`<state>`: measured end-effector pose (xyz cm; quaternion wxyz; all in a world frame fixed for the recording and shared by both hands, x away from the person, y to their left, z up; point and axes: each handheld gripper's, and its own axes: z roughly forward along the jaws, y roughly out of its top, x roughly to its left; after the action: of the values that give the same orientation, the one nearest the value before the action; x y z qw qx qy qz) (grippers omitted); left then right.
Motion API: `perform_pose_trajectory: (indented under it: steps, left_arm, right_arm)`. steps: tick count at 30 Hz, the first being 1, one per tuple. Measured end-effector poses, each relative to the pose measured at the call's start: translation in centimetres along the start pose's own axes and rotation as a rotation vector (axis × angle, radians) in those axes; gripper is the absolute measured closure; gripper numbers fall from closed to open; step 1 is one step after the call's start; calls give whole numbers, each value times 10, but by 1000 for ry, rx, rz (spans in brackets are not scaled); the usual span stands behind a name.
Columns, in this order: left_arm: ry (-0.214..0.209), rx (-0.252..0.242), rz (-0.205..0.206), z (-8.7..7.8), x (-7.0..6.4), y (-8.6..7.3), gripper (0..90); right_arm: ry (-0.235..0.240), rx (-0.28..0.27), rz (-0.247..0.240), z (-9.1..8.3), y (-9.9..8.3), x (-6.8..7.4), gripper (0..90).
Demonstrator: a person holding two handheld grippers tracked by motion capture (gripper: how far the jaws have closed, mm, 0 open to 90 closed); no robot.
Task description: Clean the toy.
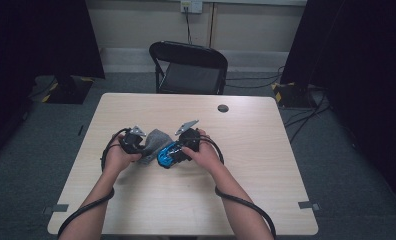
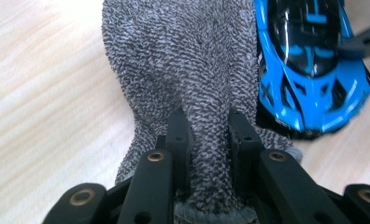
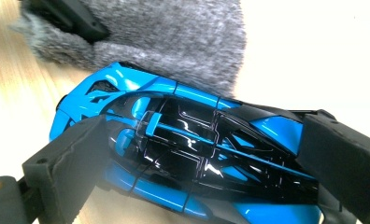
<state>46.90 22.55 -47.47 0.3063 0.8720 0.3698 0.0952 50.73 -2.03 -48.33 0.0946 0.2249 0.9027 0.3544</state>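
The left claw (image 2: pixel 205 135) pinched a fold of the grey knitted sock (image 2: pixel 188 60) on the pale wooden surface (image 2: pixel 43 93); the right claw (image 3: pixel 197 163) clamped the glossy blue-and-black toy car (image 3: pixel 192 154), touching the sock. The slick body could probably slip from the pads if squeezed unevenly.

A pale wooden table (image 1: pixel 246 165) stands on grey carpet. Near its middle, two hands hold grippers close together: the left gripper (image 1: pixel 136 142) sits at the left edge of a grey cloth (image 1: pixel 157 140), the right gripper (image 1: pixel 178 152) at a blue toy car (image 1: pixel 164 156) just right of the cloth. A dark round disc (image 1: pixel 223 108) lies far on the table. A black folding chair (image 1: pixel 190 67) stands beyond the far edge.
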Motion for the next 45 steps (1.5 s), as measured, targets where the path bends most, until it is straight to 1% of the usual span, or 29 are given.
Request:
perform_pose_trajectory:
  steps: [1, 7, 12, 17, 22, 26, 27, 29, 31, 33, 45]
  left_arm:
    - [5, -7, -2, -2, -1, -3, 740]
    - [-4, -17, -17, -9, -5, -14, 740]
    - [-18, -20, -26, -16, -9, -23, 739]
    - [-29, -33, -37, -22, -12, -33, 739]
    - [-35, -31, -34, -28, -15, -41, 739]
    - [-42, -36, -46, -32, -17, -46, 739]
    - [-43, -37, -41, -32, -17, -48, 739]
    - [-45, -36, -45, -35, -18, -51, 740]
    - [-47, -26, -37, -37, -19, -53, 739]
    - [-47, -22, -37, -39, -21, -54, 739]
    - [-92, 6, -27, -48, -31, -63, 738]
  right_arm:
    - [0, 0, 0, 0, 0, 0, 22]
    - [-2, 1, 0, 0, 0, 1, 22]
    - [-2, 1, -1, 1, 1, 1, 22]
    - [-1, 1, 0, 1, 1, 2, 22]
    - [-1, 5, 0, 1, 1, 2, 21]
    - [-3, 8, -1, 1, 2, 2, 21]
    - [-3, 8, -1, 1, 2, 2, 21]
    - [-5, 11, -1, 1, 2, 2, 21]
    - [-6, 12, -1, 1, 2, 2, 21]
    - [-7, 11, -1, 1, 2, 2, 21]
    - [-10, 11, 0, 1, 2, 3, 19]
